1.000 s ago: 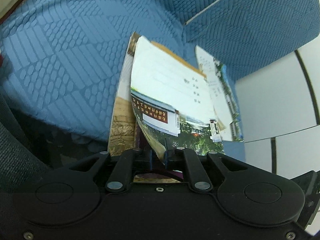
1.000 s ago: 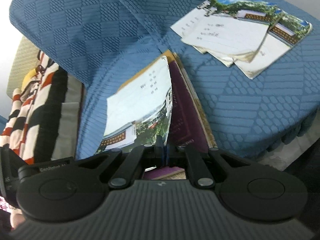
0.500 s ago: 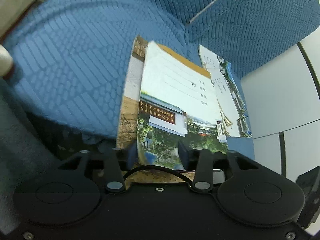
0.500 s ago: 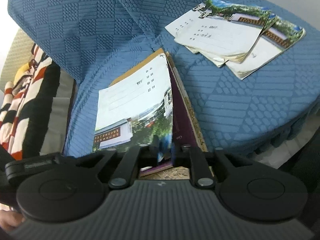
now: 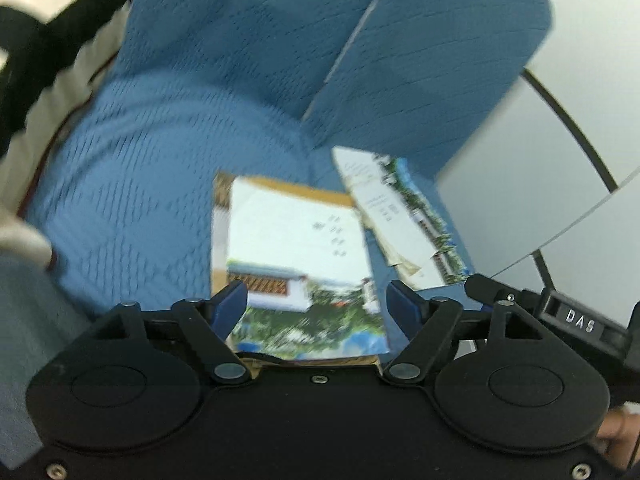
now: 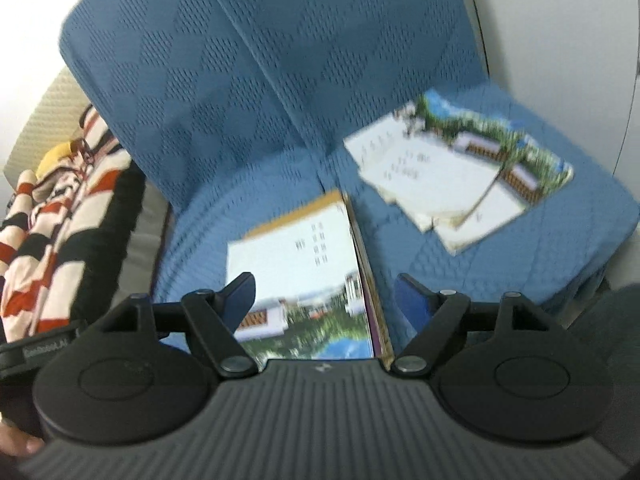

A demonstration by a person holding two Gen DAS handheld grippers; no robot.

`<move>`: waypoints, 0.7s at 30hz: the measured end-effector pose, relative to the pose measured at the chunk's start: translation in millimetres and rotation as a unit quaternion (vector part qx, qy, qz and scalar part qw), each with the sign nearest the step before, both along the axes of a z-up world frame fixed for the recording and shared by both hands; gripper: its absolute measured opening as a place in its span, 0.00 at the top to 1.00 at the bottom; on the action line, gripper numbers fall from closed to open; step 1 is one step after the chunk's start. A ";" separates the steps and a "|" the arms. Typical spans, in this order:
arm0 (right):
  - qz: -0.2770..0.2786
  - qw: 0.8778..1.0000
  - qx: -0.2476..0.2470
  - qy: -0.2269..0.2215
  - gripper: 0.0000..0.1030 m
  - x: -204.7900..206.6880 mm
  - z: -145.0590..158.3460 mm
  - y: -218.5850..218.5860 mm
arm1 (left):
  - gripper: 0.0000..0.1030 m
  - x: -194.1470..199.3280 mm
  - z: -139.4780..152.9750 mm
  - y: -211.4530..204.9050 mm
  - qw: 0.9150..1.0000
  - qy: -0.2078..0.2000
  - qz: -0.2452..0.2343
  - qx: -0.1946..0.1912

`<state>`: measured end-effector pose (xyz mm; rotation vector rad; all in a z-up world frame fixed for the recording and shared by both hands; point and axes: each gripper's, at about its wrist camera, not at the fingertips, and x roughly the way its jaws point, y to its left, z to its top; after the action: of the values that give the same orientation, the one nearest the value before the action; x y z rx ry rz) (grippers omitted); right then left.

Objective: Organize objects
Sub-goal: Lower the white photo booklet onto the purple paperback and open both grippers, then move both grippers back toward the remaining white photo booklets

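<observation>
Left wrist: motion-blurred booklet [image 5: 296, 248] print

Two stacks of booklets [image 6: 304, 264] [image 6: 452, 176] lie on one blue sofa [image 6: 248, 92], beside one striped blanket [image 6: 68, 216].

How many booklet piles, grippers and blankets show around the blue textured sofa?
Piles of white photo-cover paper booklets: 2, near pile and far fanned pile
Black two-finger grippers: 2, left gripper and right gripper, jaws opening, clamping nothing
Red, black and cream striped blanket: 1
Total: 5
</observation>
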<state>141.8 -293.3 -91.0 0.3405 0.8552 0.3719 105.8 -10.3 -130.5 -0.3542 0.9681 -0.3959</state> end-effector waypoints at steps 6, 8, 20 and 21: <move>-0.026 0.999 0.005 -0.020 0.24 -14.5 28.8 -15.0 | 0.17 -10.2 36.9 -20.9 0.998 -0.044 -0.033 0.012; -0.033 0.999 0.004 -0.026 0.24 -21.3 34.2 -20.6 | 0.15 -14.1 46.0 -24.1 0.998 -0.054 -0.044 0.009; -0.078 0.996 -0.027 -0.041 0.19 -63.8 42.7 -45.2 | 0.01 -35.3 74.2 -36.4 0.995 -0.084 -0.061 0.010; -0.080 0.996 -0.029 -0.041 0.19 -65.6 40.8 -45.9 | 0.01 -36.5 74.7 -37.5 0.994 -0.085 -0.062 0.008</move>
<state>76.3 -339.2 -50.2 0.3358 0.7521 0.2101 69.3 -47.8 -55.8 -0.2423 0.8276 -0.5223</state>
